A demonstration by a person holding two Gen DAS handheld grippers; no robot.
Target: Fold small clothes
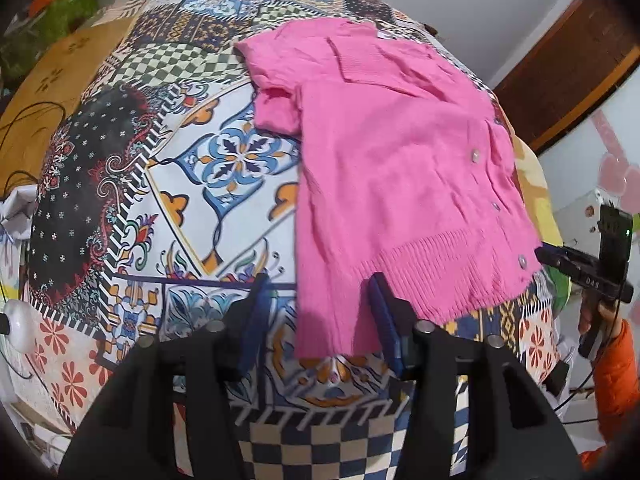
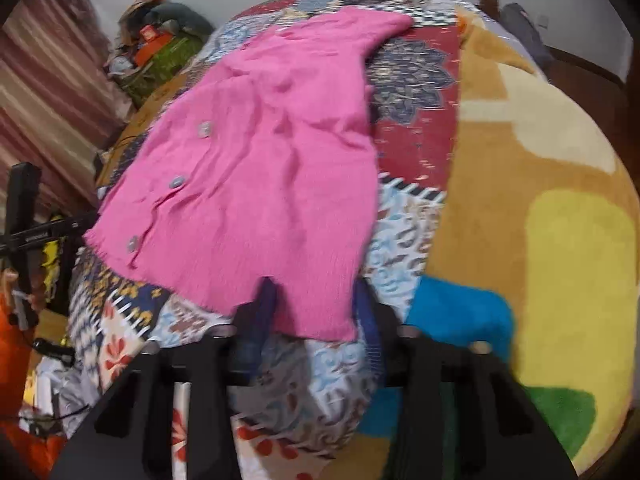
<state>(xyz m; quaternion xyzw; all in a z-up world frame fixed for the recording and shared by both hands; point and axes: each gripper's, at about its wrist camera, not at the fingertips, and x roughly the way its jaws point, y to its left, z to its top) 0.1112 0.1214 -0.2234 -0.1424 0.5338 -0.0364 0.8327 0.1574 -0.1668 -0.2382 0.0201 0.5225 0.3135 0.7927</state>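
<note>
Nearest, left gripper: blue-padded fingers spread wide, near left corner of pink cardigan's ribbed hem lying between them, no pinch visible. Right gripper: fingers likewise parted, near right hem corner lying between them; contact with the fabric cannot be told through motion blur.

Pink cardigan, spread flat on patchwork bedspread: long axis running near to far, ribbed hem toward the grippers, collar at the far end. Row of pale buttons running hem to collar, along the right side in the left wrist view and the left side in the right wrist view. Short sleeve sticking out to the left, bunched at its cuff. Some creases across the body.

Right of the bedspread, a plush blanket in tan, yellow, blue and green blocks, clear of the garment. Left of the bedspread, a wooden surface with black cables. Far left, clutter of boxes and bags against a white wall.
</note>
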